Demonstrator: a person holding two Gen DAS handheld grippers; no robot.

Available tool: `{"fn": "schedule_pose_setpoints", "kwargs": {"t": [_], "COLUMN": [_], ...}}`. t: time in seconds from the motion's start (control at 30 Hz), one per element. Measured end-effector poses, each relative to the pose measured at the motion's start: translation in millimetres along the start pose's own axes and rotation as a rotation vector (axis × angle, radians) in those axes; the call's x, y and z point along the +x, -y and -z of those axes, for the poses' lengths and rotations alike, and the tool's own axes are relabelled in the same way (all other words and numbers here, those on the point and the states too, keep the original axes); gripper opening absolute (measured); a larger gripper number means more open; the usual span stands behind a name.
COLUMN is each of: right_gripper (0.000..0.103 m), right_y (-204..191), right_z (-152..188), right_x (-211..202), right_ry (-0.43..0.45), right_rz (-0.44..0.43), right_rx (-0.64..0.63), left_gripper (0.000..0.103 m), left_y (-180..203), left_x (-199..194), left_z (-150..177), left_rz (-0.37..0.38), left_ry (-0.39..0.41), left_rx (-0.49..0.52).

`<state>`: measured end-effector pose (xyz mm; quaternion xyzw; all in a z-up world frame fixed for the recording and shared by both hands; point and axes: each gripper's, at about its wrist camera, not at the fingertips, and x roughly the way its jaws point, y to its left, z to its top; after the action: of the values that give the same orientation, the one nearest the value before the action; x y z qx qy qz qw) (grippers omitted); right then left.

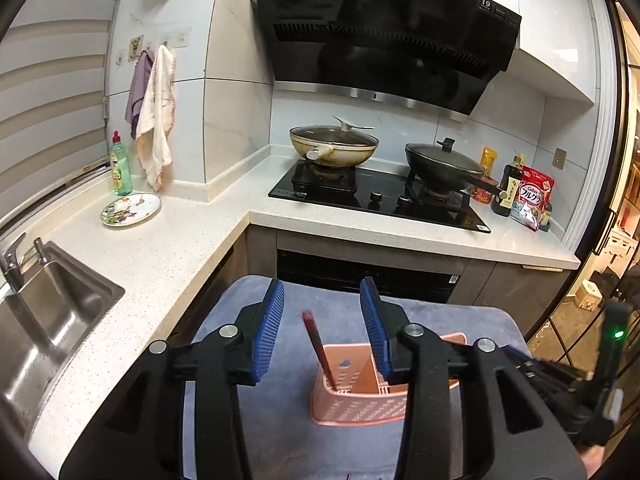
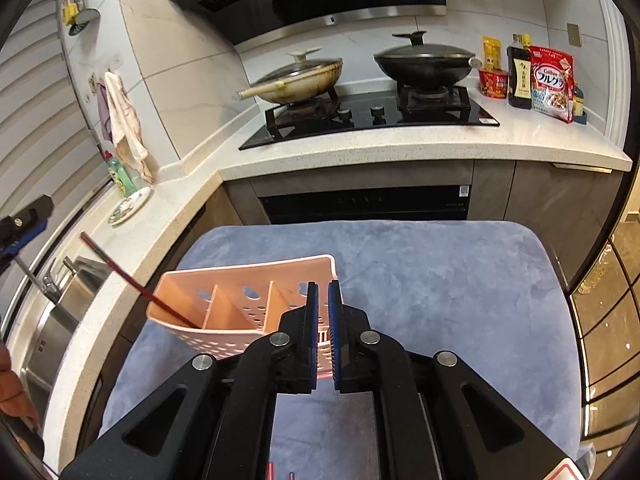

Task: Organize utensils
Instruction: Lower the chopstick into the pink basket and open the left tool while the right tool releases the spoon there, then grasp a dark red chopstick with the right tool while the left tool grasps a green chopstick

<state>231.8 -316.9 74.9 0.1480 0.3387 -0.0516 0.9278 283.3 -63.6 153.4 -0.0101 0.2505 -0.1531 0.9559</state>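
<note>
At the far left, a stainless steel sink [image 1: 60, 312] is sunk into the white speckled stone surface [image 1: 160, 256], with a round patterned plate [image 1: 131, 209] and a green dish-soap bottle [image 1: 120, 168] behind it. Moving right, the left gripper [image 1: 322, 300] hangs over a blue-grey plush cloth [image 2: 440, 280]; its blue ribbed fingers [image 1: 270, 332] are spread apart with nothing between them. Below them stands a pink perforated plastic utensil holder [image 2: 240, 292], divided into compartments. A dark red chopstick [image 2: 132, 282] leans in its leftmost compartment, the upper end tilting out to the left. Just right of that, the right gripper [image 2: 323, 316] sits above the holder's right end, its fingers [image 2: 312, 320] nearly pressed together with only a narrow slit between and nothing held. Behind, on the black glass hob [image 2: 368, 120], rest a cream lidded wok [image 2: 300, 76] and a black lidded wok [image 2: 424, 64], then a dark sauce bottle [image 2: 520, 76] and a red cereal bag [image 2: 554, 84].
</note>
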Motion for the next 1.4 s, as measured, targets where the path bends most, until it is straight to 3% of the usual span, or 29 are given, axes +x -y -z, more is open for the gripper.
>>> {"fn": "schedule_pose_setpoints", "kwargs": {"t": [0.17, 0.33, 0.47, 0.7, 0.87, 1.1, 1.4], "right_gripper": [0.022, 0.023, 0.023, 0.023, 0.023, 0.023, 0.023], "right_y": [-5.8, -9.2, -10.1, -10.6, -9.0, -17.4, -31.7], "right_z": [19.3, 62.7, 120.4, 214.5, 263.9, 302.9, 320.7], "right_x": [-49.7, -86.8, -106.7, -118.4, -114.6, -112.4, -104.8], "right_ry": [0.028, 0.008, -0.047, -0.148, -0.226, -0.282, -0.320], "right_rz": [-0.027, -0.050, -0.034, 0.021, 0.023, 0.000, -0.011], "right_rx": [-0.021, -0.052, -0.085, -0.131, -0.125, -0.133, -0.171], "left_gripper": [0.059, 0.062, 0.062, 0.062, 0.062, 0.062, 0.062], "left_y": [-1.7, -5.4, -13.3, -27.0, -32.3, -40.1, -44.3], "left_x": [-27.2, -58.8, -72.8, -90.3, -98.5, -109.3, -114.2], "left_z": [15.0, 60.5, 103.5, 179.8, 216.8, 253.9, 279.6], "left_rz": [-0.027, -0.042, -0.047, -0.084, -0.096, -0.101, -0.082], "left_ry": [-0.020, -0.075, -0.142, -0.252, -0.300, -0.340, -0.380], "left_rx": [0.041, 0.084, 0.080, 0.082, 0.077, 0.064, 0.039]}}
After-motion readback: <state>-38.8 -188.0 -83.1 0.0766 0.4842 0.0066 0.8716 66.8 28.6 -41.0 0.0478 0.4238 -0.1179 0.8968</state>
